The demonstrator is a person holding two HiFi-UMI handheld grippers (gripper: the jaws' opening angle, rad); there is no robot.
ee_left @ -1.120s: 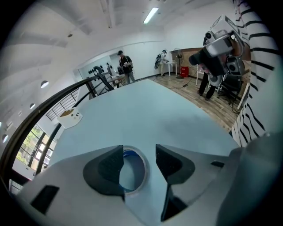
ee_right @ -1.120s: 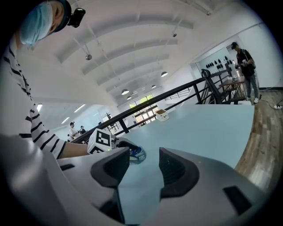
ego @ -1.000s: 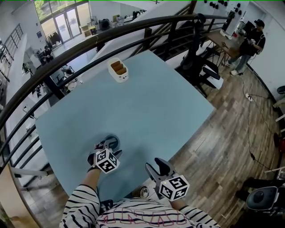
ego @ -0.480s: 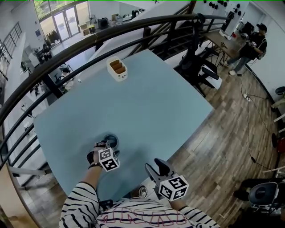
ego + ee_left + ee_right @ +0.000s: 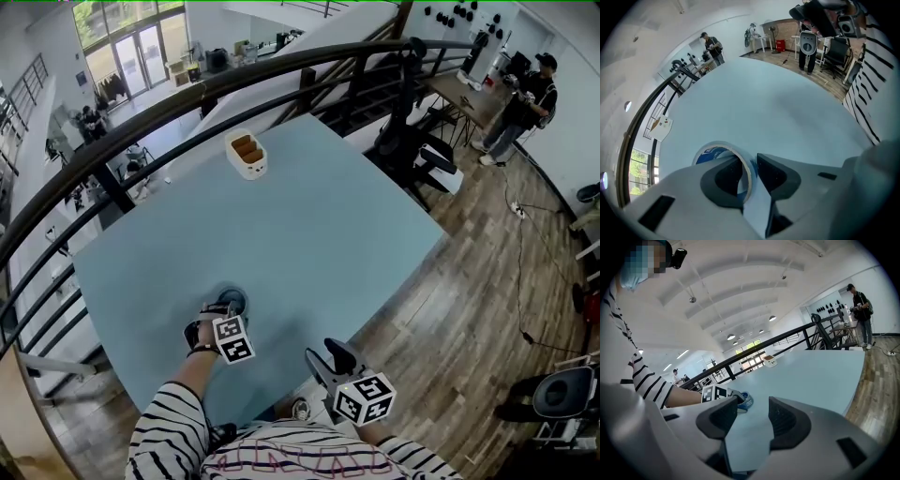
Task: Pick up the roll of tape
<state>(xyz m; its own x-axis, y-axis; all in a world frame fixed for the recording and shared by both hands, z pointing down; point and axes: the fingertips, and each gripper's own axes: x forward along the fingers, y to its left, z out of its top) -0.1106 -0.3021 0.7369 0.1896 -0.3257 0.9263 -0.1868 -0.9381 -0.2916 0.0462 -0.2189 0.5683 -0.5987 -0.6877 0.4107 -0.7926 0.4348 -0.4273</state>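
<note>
The roll of tape (image 5: 232, 301), clear with a blue inner label, lies flat on the light blue table (image 5: 328, 216) near its front left corner. My left gripper (image 5: 225, 311) points steeply down onto it. In the left gripper view one jaw sits inside the roll's (image 5: 712, 151) ring and the other outside; the left gripper (image 5: 751, 171) has just been closing and its pads meet the roll's wall. My right gripper (image 5: 328, 354) hovers by the table's near edge, open and empty (image 5: 752, 420). It looks across at the roll (image 5: 744, 401) and my left hand.
A white holder (image 5: 247, 153) with brown items stands at the table's far side. A dark curved railing (image 5: 141, 122) runs behind the table. A person (image 5: 525, 98) stands far right by a desk. Wooden floor lies to the right of the table.
My left gripper has sunk onto the roll and rolled a little, and its jaws have narrowed around the roll's wall. The right gripper has stayed put.
</note>
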